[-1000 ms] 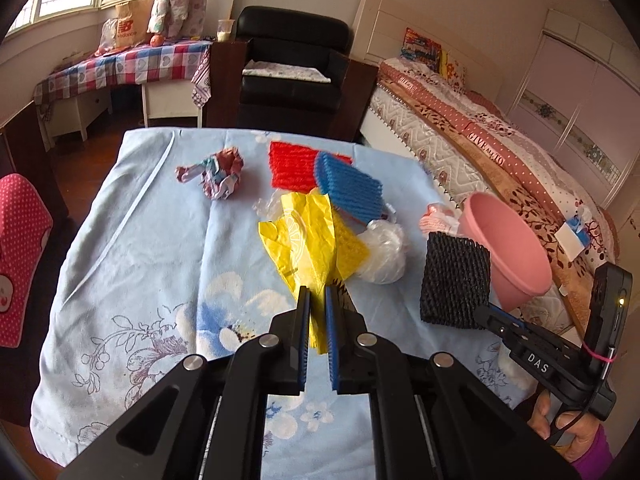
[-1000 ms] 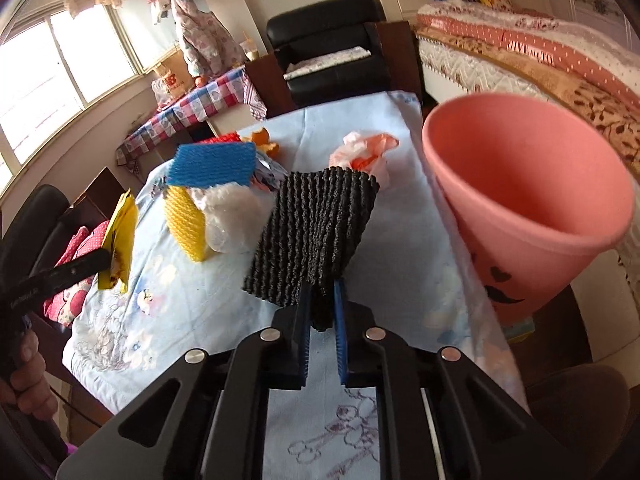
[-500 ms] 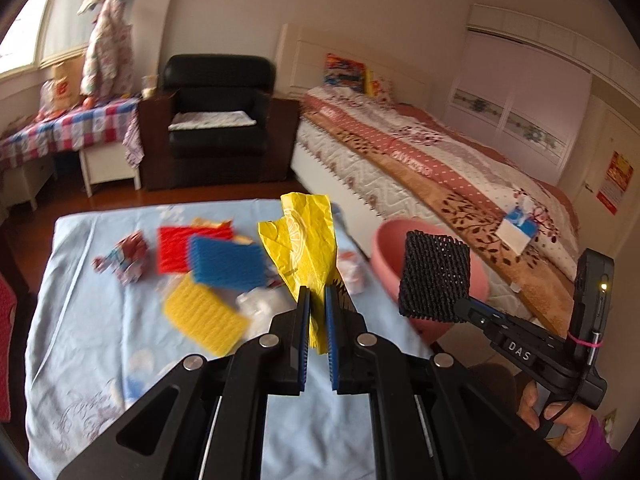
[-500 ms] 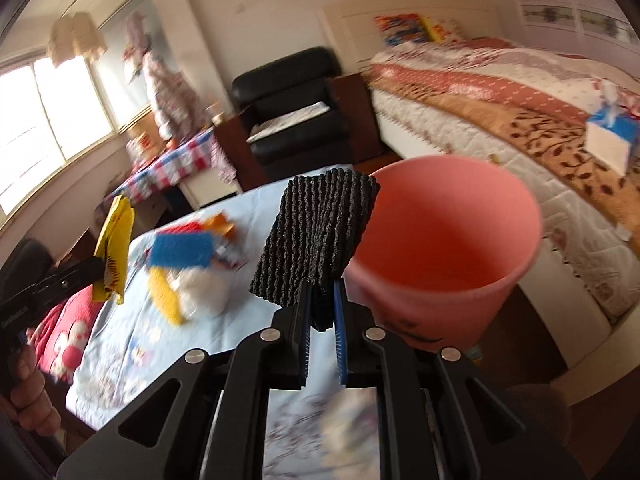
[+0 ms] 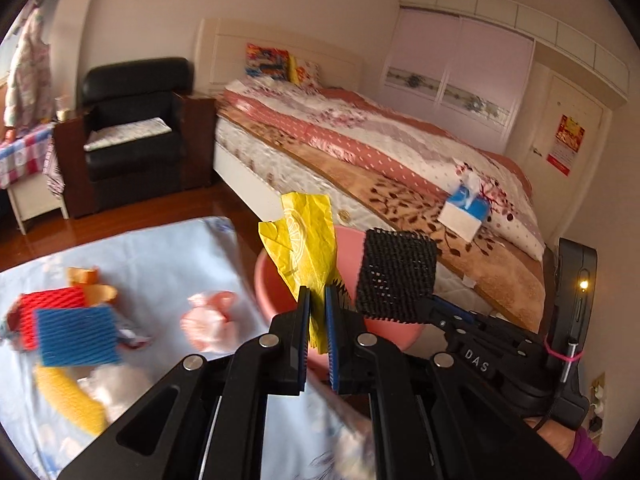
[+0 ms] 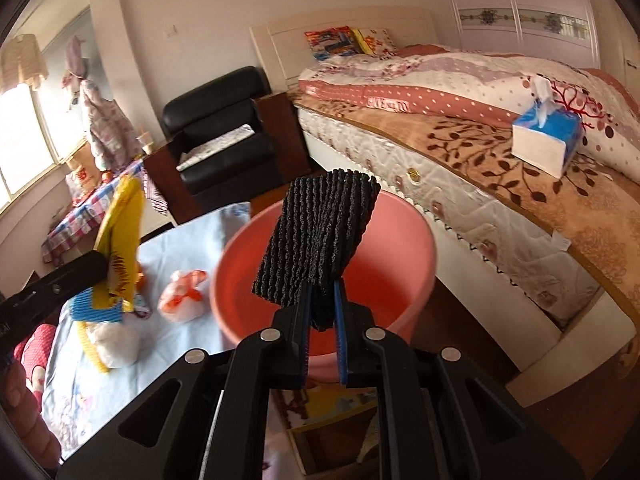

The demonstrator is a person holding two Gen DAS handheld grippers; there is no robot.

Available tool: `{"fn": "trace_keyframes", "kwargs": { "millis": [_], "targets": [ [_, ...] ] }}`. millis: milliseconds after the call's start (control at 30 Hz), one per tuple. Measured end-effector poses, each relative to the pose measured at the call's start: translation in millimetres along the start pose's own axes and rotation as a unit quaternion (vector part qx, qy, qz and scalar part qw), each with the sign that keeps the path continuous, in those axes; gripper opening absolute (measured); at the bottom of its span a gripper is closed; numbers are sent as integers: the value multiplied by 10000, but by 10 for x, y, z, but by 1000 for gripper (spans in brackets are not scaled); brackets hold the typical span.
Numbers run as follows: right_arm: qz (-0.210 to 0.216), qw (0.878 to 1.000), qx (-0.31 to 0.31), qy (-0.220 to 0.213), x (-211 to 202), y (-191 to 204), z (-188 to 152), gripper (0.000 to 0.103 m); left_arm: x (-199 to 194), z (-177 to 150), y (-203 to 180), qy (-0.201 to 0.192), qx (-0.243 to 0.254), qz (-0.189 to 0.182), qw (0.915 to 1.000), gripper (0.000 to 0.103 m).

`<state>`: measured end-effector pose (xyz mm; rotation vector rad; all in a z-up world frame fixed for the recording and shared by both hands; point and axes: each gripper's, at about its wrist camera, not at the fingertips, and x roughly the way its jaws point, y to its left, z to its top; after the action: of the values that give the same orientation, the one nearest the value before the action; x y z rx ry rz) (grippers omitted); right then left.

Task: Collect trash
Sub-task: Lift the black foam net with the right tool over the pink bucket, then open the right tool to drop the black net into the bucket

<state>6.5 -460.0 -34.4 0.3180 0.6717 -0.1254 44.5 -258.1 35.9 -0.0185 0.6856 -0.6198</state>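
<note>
Currently I count two items in hand: my left gripper [image 5: 318, 300] pinches a crumpled yellow wrapper [image 5: 306, 248], and my right gripper [image 6: 322, 304] is clamped on a black foam net [image 6: 320, 244], both raised before the pink bucket [image 6: 404, 236]. Remaining on the blue tablecloth [image 5: 160, 264]: red net [image 5: 48, 304], blue net [image 5: 76, 336], yellow net [image 5: 76, 404], pink bag [image 5: 210, 324].

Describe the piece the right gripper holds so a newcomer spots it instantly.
Find the pink bucket between the bed and the blue-clothed table. Just above its mouth, the right gripper pinches a black foam net sleeve, the only black piece; the others are yellow, blue, red or white.
</note>
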Motion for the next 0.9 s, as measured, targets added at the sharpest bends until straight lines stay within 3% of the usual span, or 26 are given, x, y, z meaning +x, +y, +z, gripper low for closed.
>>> {"fn": "trace_keyframes", "kwargs": {
  "millis": [233, 467, 567, 633, 700, 900],
  "targets": [
    [-152, 9996, 55, 244, 208, -102, -23, 11, 539, -29, -113, 439, 66, -154, 9989, 7],
    [-204, 9990, 66, 380, 328, -104, -47, 11, 827, -94, -132, 707, 82, -180, 9973, 8],
    [-217, 9989, 82, 415, 364, -105, -46, 11, 866, -106, -104, 711, 29, -155, 9973, 16],
    [-223, 9987, 125, 434, 381, -116, -45, 11, 849, -108, -80, 676, 6, -150, 9976, 29],
    [-228, 9986, 147, 453, 393, -130, -43, 12, 819, -96, -61, 645, -14, -139, 9978, 34],
    [-262, 9983, 182, 487, 399, -137, -48, 15, 746, -82, -4, 597, -72, -129, 9981, 43]
  ]
}}
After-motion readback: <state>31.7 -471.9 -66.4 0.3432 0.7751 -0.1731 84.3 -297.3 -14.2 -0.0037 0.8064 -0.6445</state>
